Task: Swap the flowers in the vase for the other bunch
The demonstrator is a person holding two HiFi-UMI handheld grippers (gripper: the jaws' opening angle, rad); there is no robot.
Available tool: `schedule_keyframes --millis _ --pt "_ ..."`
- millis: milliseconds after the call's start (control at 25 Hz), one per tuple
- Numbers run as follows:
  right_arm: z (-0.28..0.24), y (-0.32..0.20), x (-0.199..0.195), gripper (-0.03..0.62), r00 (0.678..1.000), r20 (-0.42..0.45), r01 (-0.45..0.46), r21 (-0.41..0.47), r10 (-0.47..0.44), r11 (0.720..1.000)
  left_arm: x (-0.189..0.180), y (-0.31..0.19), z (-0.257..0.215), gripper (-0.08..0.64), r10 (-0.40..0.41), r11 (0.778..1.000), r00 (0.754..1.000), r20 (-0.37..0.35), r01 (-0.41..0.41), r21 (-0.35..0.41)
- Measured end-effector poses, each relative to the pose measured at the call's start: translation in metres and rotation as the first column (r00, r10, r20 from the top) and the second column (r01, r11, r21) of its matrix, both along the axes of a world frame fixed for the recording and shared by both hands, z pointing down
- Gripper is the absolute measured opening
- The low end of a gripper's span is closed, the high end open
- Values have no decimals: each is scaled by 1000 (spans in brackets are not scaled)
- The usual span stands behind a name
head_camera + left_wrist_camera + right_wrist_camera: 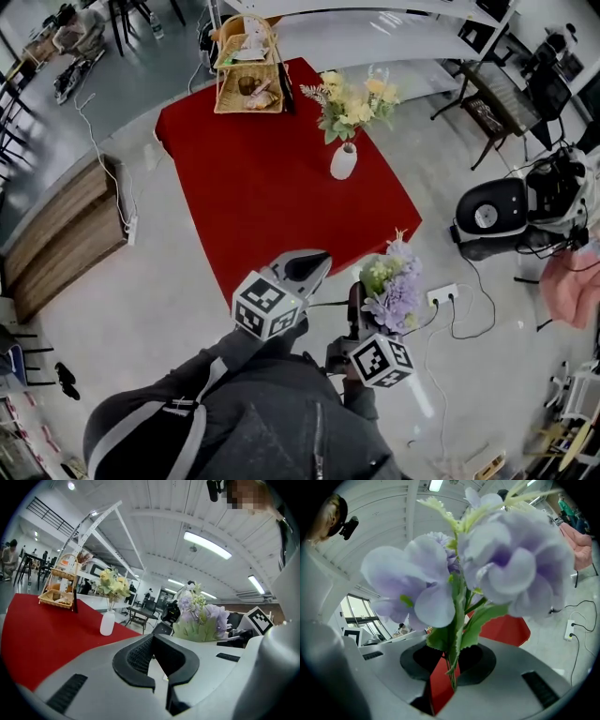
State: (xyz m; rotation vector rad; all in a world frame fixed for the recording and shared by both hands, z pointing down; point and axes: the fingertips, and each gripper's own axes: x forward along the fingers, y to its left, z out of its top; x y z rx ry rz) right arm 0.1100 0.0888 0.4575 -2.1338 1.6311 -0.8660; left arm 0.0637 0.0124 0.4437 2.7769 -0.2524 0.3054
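A white vase (pixel 343 160) with yellow flowers (pixel 354 101) stands on the red table (pixel 253 187), near its right edge. The vase (pixel 107 623) and yellow flowers (pixel 112 584) also show far ahead in the left gripper view. I stand off the table's near corner. My right gripper (pixel 360 302) is shut on the stems of a purple bunch (pixel 394 281), whose blooms (pixel 478 573) fill the right gripper view above the jaws (pixel 451 677). My left gripper (pixel 311 266) is level beside it, shut and empty (pixel 158 667).
A two-tier wicker basket (pixel 247 67) sits at the table's far edge. On the floor to the right are a black-and-white machine (pixel 492 212), a power strip (pixel 442 294) with cables and a pink cloth (pixel 572 281). A wooden bench (pixel 66 234) stands at the left.
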Motion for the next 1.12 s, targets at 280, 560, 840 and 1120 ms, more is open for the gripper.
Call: schedule_keyframes --millis 280,560,840,1120 --pt "-1 -38 32 66 1000 -8 0 -11 0 1000 29 -44 2 9 -30 1000 999 -19 30 -9" --pt "5 -77 45 66 999 -10 50 -25 -50 998 42 -78 10 9 -63 998 997 -33 62 -33" --pt "6 -97 55 66 998 -10 67 -19 -67 998 49 -93 15 9 -76 997 997 -32 75 -27" --pt "10 -104 60 66 997 -17 69 -27 -70 997 49 -103 21 9 -102 994 995 -18 101 -36"
